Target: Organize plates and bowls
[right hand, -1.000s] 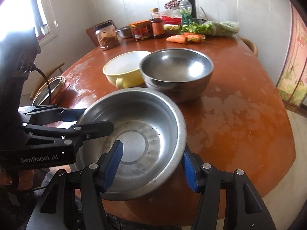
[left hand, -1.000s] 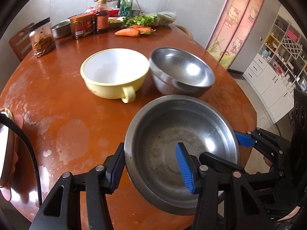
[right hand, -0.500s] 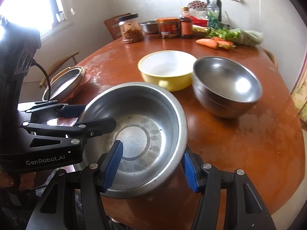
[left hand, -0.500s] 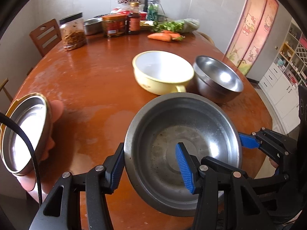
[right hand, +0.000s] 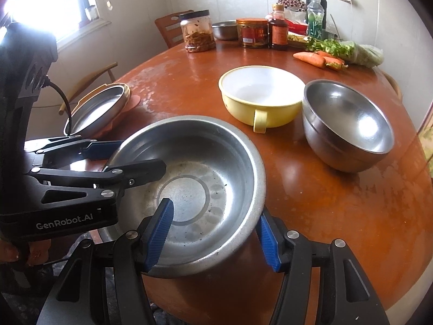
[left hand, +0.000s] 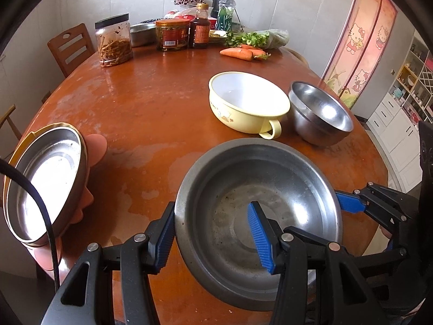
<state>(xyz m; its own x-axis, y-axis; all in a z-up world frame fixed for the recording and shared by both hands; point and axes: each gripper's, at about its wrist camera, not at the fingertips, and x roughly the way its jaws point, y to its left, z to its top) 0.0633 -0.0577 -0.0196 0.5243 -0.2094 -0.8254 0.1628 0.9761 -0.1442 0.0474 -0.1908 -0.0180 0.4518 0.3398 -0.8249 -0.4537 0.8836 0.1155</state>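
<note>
A wide steel basin (left hand: 257, 216) (right hand: 194, 189) is held above the round table's near edge by both grippers. My left gripper (left hand: 213, 238) is shut on its left rim, one finger inside, one outside. My right gripper (right hand: 213, 238) is shut on its right rim the same way. A yellow handled bowl (left hand: 249, 103) (right hand: 259, 94) and a deep steel bowl (left hand: 322, 113) (right hand: 349, 124) stand side by side beyond the basin. A steel plate in a yellow rim (left hand: 46, 181) (right hand: 97, 108) rests on an orange mat at the table's left edge.
Jars, bottles, a small steel bowl (left hand: 142, 33), carrots (left hand: 238, 52) and greens line the table's far side. Wooden chairs (left hand: 71, 46) stand at the left. White cabinets (left hand: 400, 124) stand at the right. Bare wood (left hand: 151, 103) lies between the plate and the bowls.
Both grippers have swung left with the basin. The plate on the orange mat has come into view, and the two bowls have shifted to the right.
</note>
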